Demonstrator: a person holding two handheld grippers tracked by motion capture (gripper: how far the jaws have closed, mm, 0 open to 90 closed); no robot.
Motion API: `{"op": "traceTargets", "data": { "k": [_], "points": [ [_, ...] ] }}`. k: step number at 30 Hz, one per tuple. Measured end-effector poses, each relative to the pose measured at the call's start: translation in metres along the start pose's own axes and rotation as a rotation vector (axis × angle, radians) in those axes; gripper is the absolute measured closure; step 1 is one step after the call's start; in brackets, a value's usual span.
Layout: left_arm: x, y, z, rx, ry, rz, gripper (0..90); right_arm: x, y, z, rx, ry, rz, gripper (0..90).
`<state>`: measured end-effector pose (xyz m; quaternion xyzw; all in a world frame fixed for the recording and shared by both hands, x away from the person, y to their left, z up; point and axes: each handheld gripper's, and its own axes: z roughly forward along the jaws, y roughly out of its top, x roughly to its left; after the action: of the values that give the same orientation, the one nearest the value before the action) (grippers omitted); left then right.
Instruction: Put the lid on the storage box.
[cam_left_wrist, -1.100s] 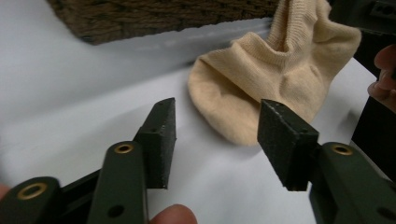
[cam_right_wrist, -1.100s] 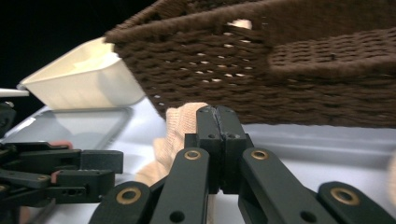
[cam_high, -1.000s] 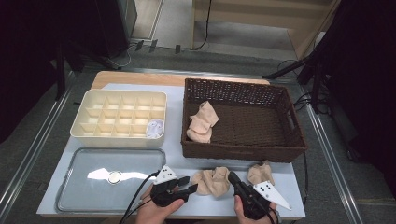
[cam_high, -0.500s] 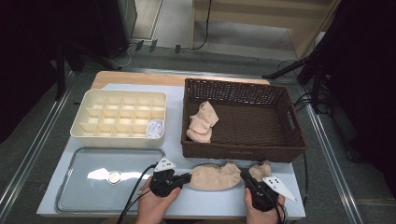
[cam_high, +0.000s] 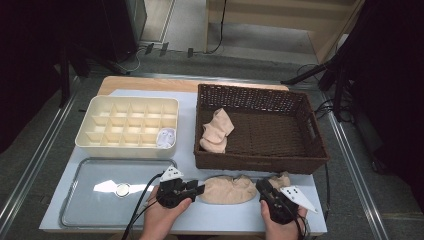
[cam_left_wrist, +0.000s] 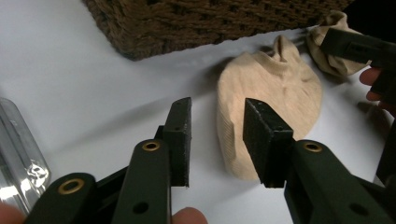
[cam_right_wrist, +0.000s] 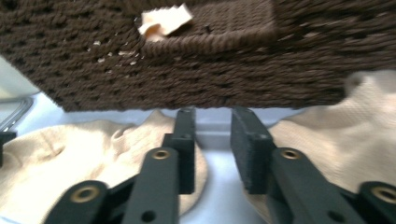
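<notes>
In the high view, a flattened beige sock (cam_high: 227, 189) lay on the pale tabletop (cam_high: 185, 145) at the lower middle of the frame, just below the front wall of the brown wicker basket (cam_high: 260, 162). The left gripper (cam_high: 195, 190) sat at the sock's left end and the right gripper (cam_high: 261, 186) at its right end. Both had just been opening their jaws, which stood apart, with nothing pinched between them. In the left gripper view the sock (cam_left_wrist: 266, 102) lay just beyond the jaws. A second, crumpled sock (cam_high: 281, 180) rested beside the right gripper, and a beige pair (cam_high: 216, 131) lay inside the basket's left part.
</notes>
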<state>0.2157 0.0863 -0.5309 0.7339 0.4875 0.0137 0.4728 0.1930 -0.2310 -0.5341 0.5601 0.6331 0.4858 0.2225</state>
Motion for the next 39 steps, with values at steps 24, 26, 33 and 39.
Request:
{"op": "traceTargets", "data": {
  "k": [24, 26, 33, 39],
  "points": [
    [0.004, 0.0, -0.008, -0.015, -0.036, 0.044, 62.1, -0.003, 0.014, -0.016, -0.011, 0.022, -0.081, 69.0],
    [0.005, -0.001, -0.013, -0.026, -0.037, 0.044, 58.8, -0.01, 0.018, -0.025, -0.037, 0.003, -0.076, 63.4],
    [0.006, -0.007, -0.027, -0.038, -0.072, 0.056, 57.4, -0.035, 0.016, -0.036, -0.055, -0.134, -0.107, 45.2],
    [0.009, -0.011, -0.031, -0.047, -0.078, 0.046, 57.4, -0.046, 0.006, -0.026, 0.021, -0.196, -0.135, 37.3]
  ]
}}
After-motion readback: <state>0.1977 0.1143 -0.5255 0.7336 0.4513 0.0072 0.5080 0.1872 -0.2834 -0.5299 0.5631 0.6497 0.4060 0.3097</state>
